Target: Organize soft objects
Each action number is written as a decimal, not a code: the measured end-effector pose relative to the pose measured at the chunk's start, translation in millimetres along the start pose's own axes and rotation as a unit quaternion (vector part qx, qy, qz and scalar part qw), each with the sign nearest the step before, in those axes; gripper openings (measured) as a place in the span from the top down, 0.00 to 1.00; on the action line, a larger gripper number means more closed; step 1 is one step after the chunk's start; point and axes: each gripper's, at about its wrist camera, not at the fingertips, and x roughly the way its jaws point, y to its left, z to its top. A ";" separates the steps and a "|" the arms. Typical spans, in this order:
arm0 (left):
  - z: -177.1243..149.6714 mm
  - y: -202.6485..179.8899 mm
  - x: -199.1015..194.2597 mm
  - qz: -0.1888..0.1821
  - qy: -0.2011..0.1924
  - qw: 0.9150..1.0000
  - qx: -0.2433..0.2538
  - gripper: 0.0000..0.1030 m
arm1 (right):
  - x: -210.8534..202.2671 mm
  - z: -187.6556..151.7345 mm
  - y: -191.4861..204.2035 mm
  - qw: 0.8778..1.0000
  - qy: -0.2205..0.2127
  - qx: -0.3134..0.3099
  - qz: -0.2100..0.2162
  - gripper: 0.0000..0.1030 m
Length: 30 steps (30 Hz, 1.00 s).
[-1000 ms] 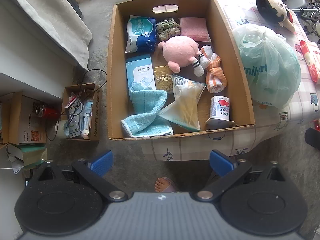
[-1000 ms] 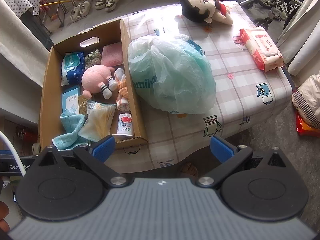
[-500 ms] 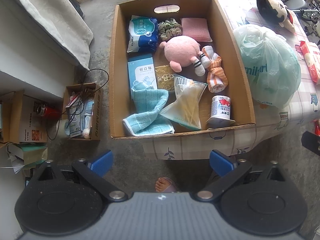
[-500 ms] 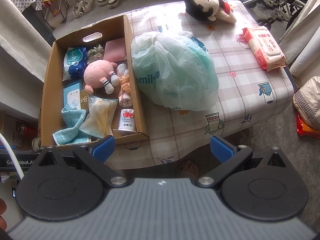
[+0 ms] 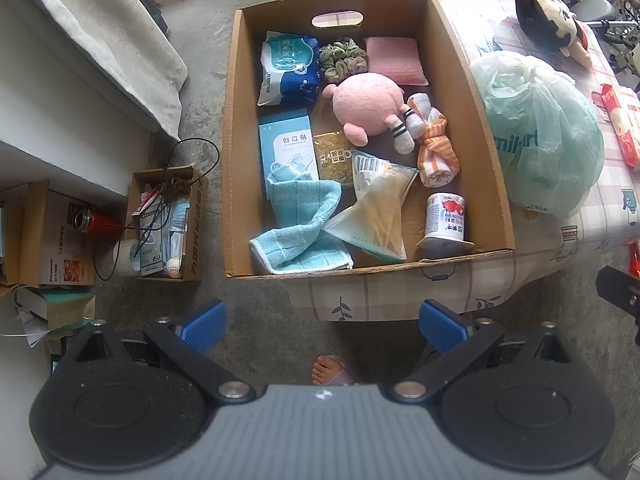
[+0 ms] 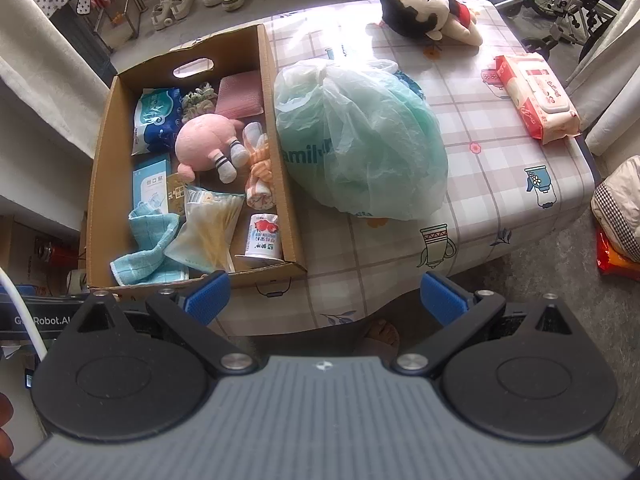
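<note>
Both tongs are hanging wide open and holding nothing, above the near edge of the bench [image 6: 500,184]. The left tongs [image 5: 322,322] are hovering short of the cardboard box [image 5: 452,40], with bare floor directly between their blue fingertips [image 5: 204,324]. The right tongs [image 6: 324,298] are sitting just short of the bench edge, their left fingertip overlapping the box's near wall.

Ahead of the left tongs, inside the box, a blue towel [image 5: 300,224] is lying crumpled at the near left corner, touching a clear bag of yellowish sticks [image 5: 376,208] beside it. A small white cup [image 5: 444,216] is standing near the right corner. Farther in, a pink plush toy [image 5: 368,104] is lying across the middle, with an orange striped cloth [image 5: 436,152] to its right. At the far wall, a blue packet [image 5: 286,68], a green scrunchie [image 5: 342,58] and a pink pad [image 5: 394,58] are lined up in a row.

Ahead of the right tongs, a pale green plastic bag [image 6: 360,140] is resting on the bench, touching the box's right wall. Beyond it, a black-haired doll [image 6: 424,10] is lying at the far edge, and a pack of wipes [image 6: 532,96] is lying off to the right, well apart from the bag.
</note>
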 end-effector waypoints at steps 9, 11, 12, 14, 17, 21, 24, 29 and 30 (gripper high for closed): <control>1.6 4.1 1.0 -0.001 0.001 1.000 -0.001 0.00 | 1.1 1.3 2.8 1.000 0.002 -0.005 0.002 0.01; 1.5 3.7 1.0 -0.001 0.001 1.000 -0.001 0.00 | 1.0 1.5 3.0 1.000 0.001 -0.005 0.002 0.01; 1.6 3.9 1.0 -0.001 0.002 1.000 -0.001 0.00 | 1.0 1.7 2.9 1.000 0.001 -0.005 0.002 0.01; 1.6 4.2 1.5 -0.001 0.002 1.000 -0.001 0.00 | 1.5 1.3 2.9 1.000 0.002 -0.006 0.002 0.01; 1.7 3.8 1.7 0.000 0.002 1.000 -0.001 0.00 | 2.2 0.5 3.0 1.000 0.002 -0.007 0.001 0.01; 1.6 3.2 1.9 -0.001 0.001 1.000 -0.001 0.00 | 2.2 0.7 2.5 1.000 0.001 -0.005 0.002 0.01; 1.8 3.2 2.0 -0.001 0.002 1.000 -0.001 0.00 | 2.7 1.0 2.1 1.000 0.002 -0.005 0.002 0.01; 2.2 2.7 2.2 0.000 0.002 1.000 -0.002 0.00 | 2.8 2.0 1.4 1.000 0.002 -0.005 0.003 0.01; 2.3 2.9 2.1 0.000 0.002 1.000 -0.001 0.00 | 2.7 2.1 1.2 1.000 0.002 -0.005 0.003 0.01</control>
